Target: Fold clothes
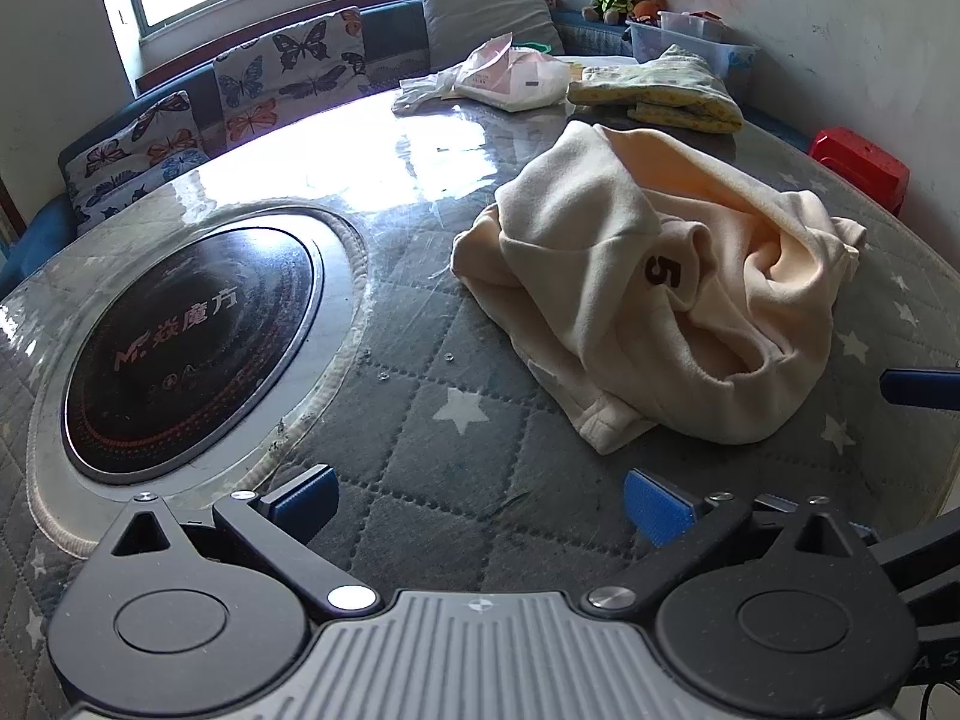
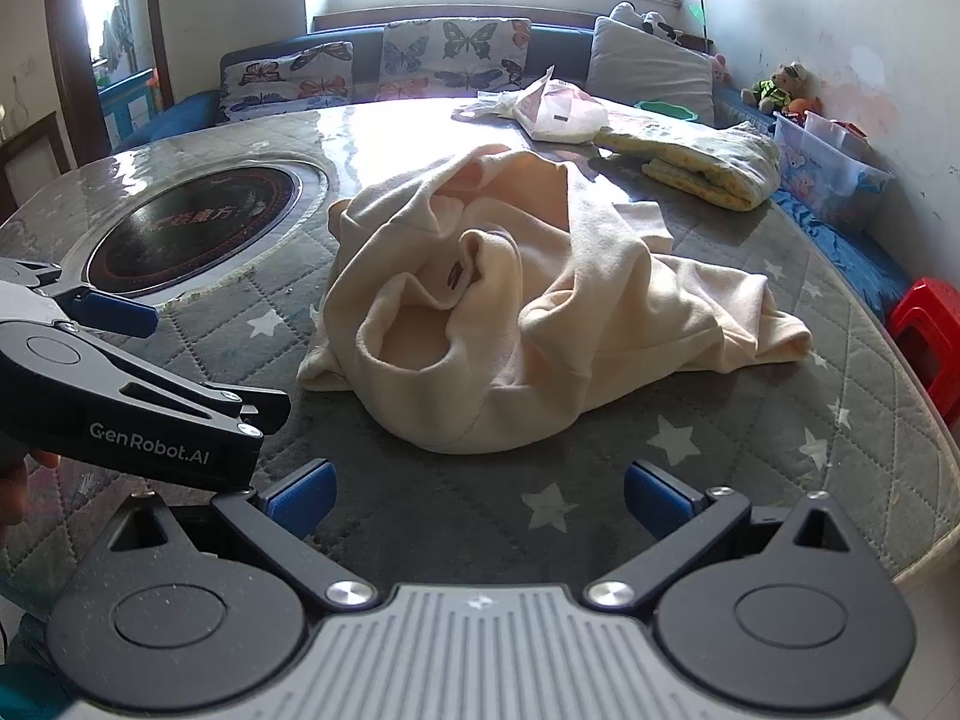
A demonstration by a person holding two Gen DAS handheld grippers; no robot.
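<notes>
From the left wrist view we see our left gripper (image 1: 480, 507) at the bottom of the frame, its blue-padded fingers spread wide and holding nothing, above the quilted star-print table cover (image 1: 420, 432). The cream garment (image 1: 660, 300) lies crumpled right of centre on the cover, a dark "5" showing on one fold. A round black cooktop (image 1: 192, 348) fills the left. A folded yellow cloth (image 1: 666, 93) and a white plastic bag (image 1: 516, 75) sit near the top. A blue finger of the right gripper (image 1: 921, 387) pokes in at the right edge.

From the right wrist view, our right gripper (image 2: 480, 498) sits at the bottom, jaws released and empty. The garment is heaped at centre, just ahead of the fingers and apart from them. The left gripper enters at the left edge, also spread apart. A red stool (image 2: 927, 336) stands at the right edge.
</notes>
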